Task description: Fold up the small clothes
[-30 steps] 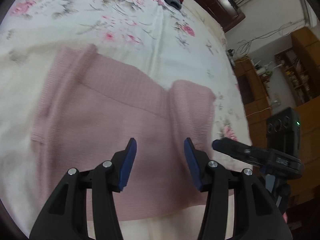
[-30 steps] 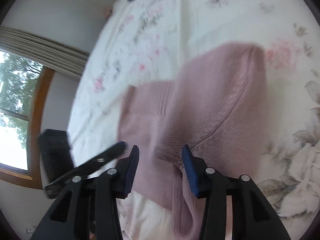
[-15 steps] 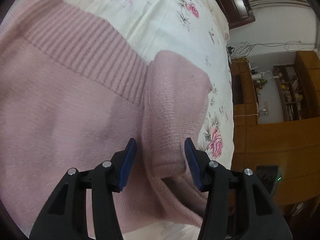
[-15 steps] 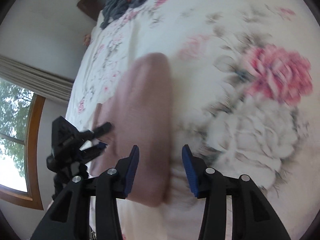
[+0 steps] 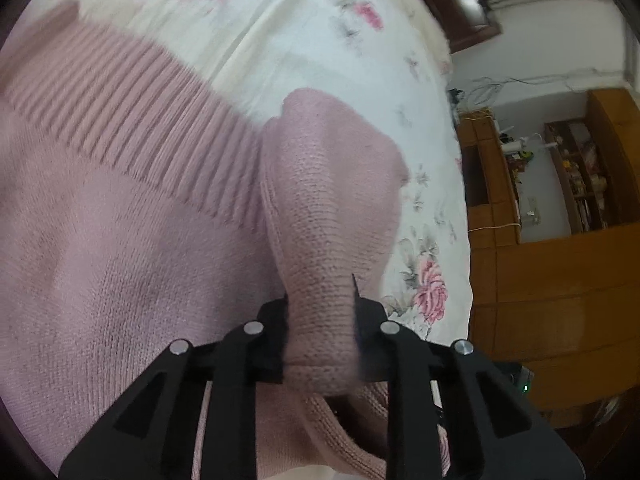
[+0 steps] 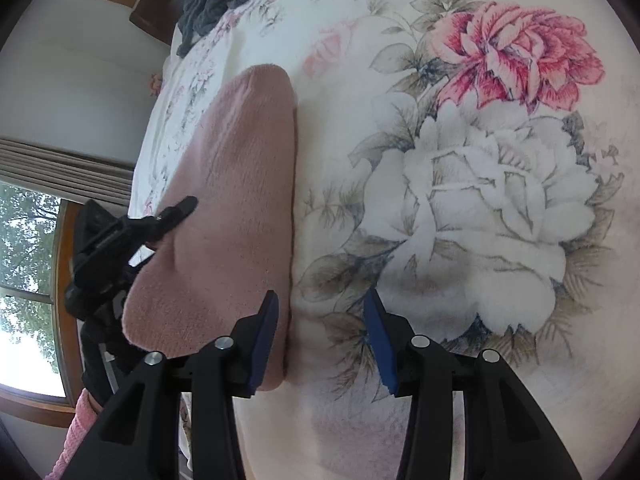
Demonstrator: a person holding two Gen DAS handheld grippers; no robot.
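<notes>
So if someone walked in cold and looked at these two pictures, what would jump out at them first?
The pink knit sweater fills most of the left wrist view, spread on the floral bedsheet, with the left gripper shut on a folded-over part of it. In the right wrist view, a big red rose print dominates the sheet, while the right gripper hangs open beside the sweater's edge.

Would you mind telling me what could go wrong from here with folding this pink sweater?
1. The left gripper pinches only a bunched sleeve, so pulling may drag the pink sweater body out of shape rather than fold it.
2. The right gripper is open over the floral bedsheet just beside the sweater's edge; closing here could catch sheet instead of knit.
</notes>
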